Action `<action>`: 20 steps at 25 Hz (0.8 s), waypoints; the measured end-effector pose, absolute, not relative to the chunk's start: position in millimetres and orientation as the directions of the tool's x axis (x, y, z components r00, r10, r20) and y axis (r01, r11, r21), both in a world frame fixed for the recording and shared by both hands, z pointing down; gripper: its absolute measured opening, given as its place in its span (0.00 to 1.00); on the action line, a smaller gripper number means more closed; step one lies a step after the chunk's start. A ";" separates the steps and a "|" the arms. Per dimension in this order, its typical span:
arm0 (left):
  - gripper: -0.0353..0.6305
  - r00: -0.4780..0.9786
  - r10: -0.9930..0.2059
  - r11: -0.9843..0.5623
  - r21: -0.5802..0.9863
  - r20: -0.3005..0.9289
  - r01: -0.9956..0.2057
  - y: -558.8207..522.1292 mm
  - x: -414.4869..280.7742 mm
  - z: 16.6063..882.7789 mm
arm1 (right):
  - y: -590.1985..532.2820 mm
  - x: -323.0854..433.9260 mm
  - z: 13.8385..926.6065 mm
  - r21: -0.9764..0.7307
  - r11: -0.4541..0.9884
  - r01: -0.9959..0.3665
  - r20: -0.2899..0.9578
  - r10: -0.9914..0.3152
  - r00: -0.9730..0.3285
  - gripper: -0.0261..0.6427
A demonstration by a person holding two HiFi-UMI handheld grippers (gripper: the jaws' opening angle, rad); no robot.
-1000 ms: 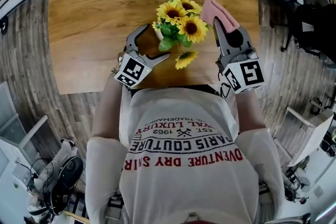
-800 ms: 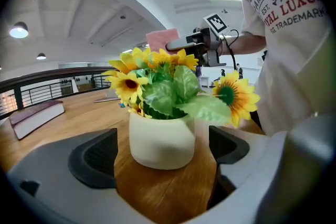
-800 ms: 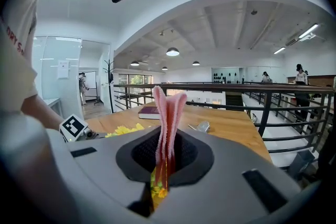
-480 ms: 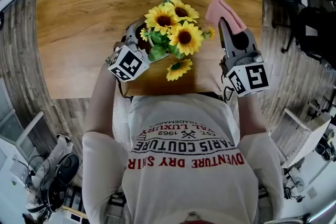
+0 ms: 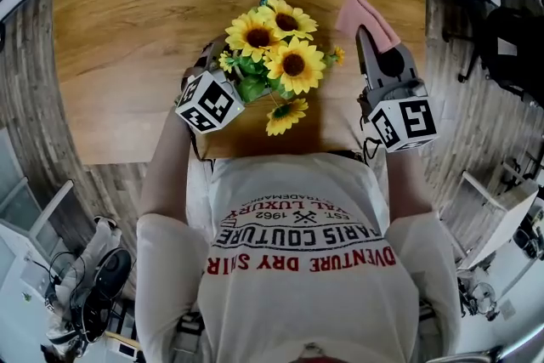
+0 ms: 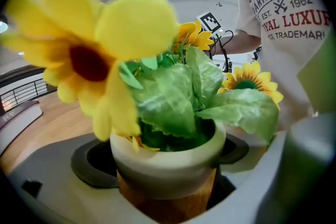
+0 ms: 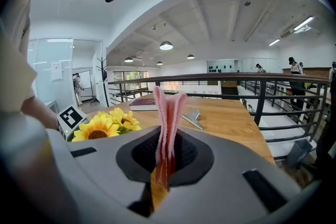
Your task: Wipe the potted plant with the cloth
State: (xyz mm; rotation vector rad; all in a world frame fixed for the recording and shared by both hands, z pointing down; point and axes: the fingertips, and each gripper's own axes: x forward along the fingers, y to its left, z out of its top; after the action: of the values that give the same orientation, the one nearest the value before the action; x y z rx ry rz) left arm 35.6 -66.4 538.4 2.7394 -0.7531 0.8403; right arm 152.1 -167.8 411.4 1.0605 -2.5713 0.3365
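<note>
1. At the near edge of the worktop (image 5: 119,38), from the head view: grips the potted plant (image 5: 274,51) from its 9 o'clock with the left gripper (image 5: 217,72), most likely to steady it for wiping. Holds the pink cloth (image 5: 364,11) in the right gripper (image 5: 367,42) at the plant's 3 o'clock, near the sunflowers (image 5: 293,64) but apart from them. No wiping contact yet, by this reckoning.
2. Along the left gripper view: shows jaws clamped on the pale pot (image 6: 168,162), one at 9 o'clock and one at 3 o'clock of it. Green leaves (image 6: 173,97) and blurred sunflowers crowding above. Leaves the foliage free for the cloth, probably the reason for gripping low.
3. Along the right gripper view: shows jaws pressed together on the cloth, folded and standing up toward 12 o'clock, with a free edge offered for brushing petals. Puts the sunflowers at 9 o'clock, with a dark red book (image 7: 143,103) beyond on the worktop.
</note>
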 end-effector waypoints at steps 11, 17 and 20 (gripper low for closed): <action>0.85 0.677 -0.504 -0.796 0.015 0.537 -0.605 -72.2 23.8 523.2 | -160.5 170.9 437.9 -0.061 0.652 -0.756 0.459 -0.654 -0.601 0.09; 0.85 0.679 -0.580 -0.755 0.016 0.450 -0.656 -82.5 21.5 471.6 | -149.9 173.6 457.0 -0.057 0.624 -0.779 0.504 -0.656 -0.562 0.09; 0.85 0.687 -0.599 -0.742 0.036 0.412 -0.669 -86.3 24.0 442.8 | -144.2 166.8 461.9 -0.048 0.633 -0.772 0.516 -0.647 -0.562 0.09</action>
State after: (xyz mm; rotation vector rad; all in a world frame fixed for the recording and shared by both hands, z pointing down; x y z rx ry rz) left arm 24.0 -86.3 442.8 2.7135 -1.0309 0.5652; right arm 166.8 -144.2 461.9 1.1163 -2.4000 0.3717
